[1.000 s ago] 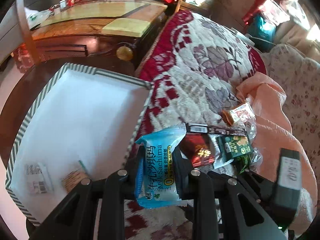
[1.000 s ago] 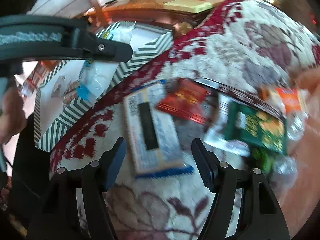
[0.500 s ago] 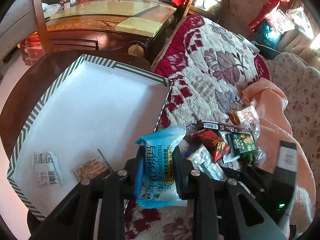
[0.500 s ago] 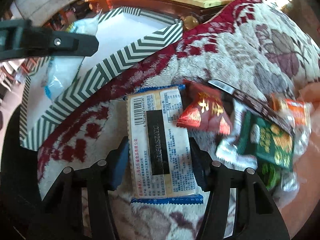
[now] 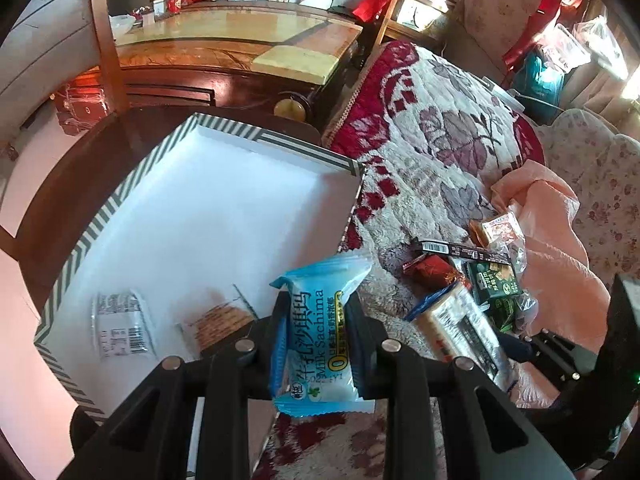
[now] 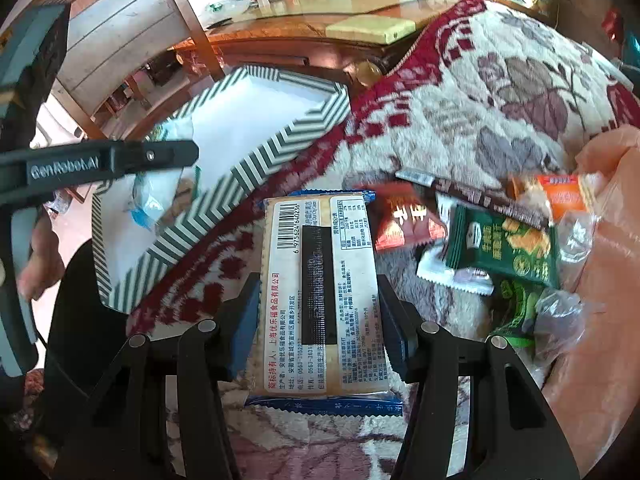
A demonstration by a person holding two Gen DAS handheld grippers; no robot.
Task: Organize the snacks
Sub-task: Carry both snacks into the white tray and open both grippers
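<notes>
Change: our right gripper (image 6: 316, 312) has just closed onto the cracker pack (image 6: 320, 296), lifting it off the blanket (image 6: 500, 92) | left gripper (image 5: 316, 320) clamps the Sachima packet (image 5: 316, 332) by the striped box (image 5: 120, 200) | next: box both.

Two packets (image 5: 120, 326) lie in box (image 5: 280, 142) left of blanket (image 5: 440, 128)

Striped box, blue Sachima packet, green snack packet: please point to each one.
Striped box (image 5: 100, 222): left wrist view, left rim.
Blue Sachima packet (image 5: 316, 328): left wrist view, printed front.
Green snack packet (image 6: 504, 246): right wrist view, printed front.
</notes>
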